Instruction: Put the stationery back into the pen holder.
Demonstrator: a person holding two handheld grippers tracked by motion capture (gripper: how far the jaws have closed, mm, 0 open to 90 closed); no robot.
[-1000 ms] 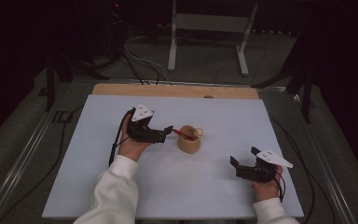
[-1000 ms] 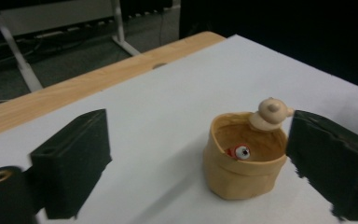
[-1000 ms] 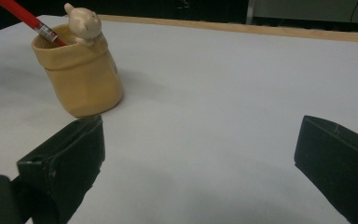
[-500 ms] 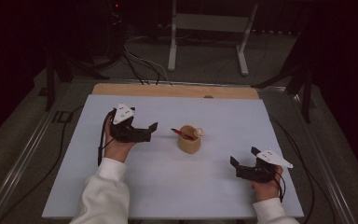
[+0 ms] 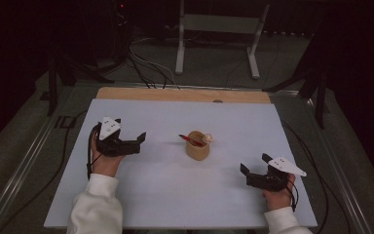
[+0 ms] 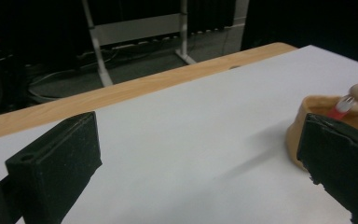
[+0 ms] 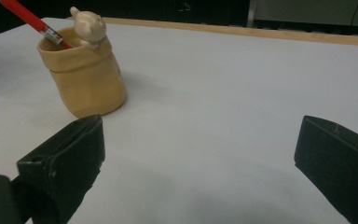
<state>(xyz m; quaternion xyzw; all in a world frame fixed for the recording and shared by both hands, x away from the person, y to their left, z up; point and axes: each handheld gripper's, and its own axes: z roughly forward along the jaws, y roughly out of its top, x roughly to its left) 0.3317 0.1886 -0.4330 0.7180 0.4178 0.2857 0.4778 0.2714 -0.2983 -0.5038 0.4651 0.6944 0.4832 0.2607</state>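
A red pencil [image 5: 190, 140] is seen leaning in the tan pot [image 5: 197, 151], between both grippers, whose fingers are held apart, left gripper [image 5: 139, 140], right gripper [image 5: 245, 174].

Dark room; white table [image 5: 185, 195] with wooden far edge [image 5: 175, 94], grey floor [image 5: 209, 63], metal stand [image 5: 217, 24], cables [image 5: 146, 61] behind.

the pot [image 5: 197, 151] is tan with a cream figure on its rim. the pencil [image 5: 190, 140] is red. the table [image 5: 165, 195] is pale grey-white.
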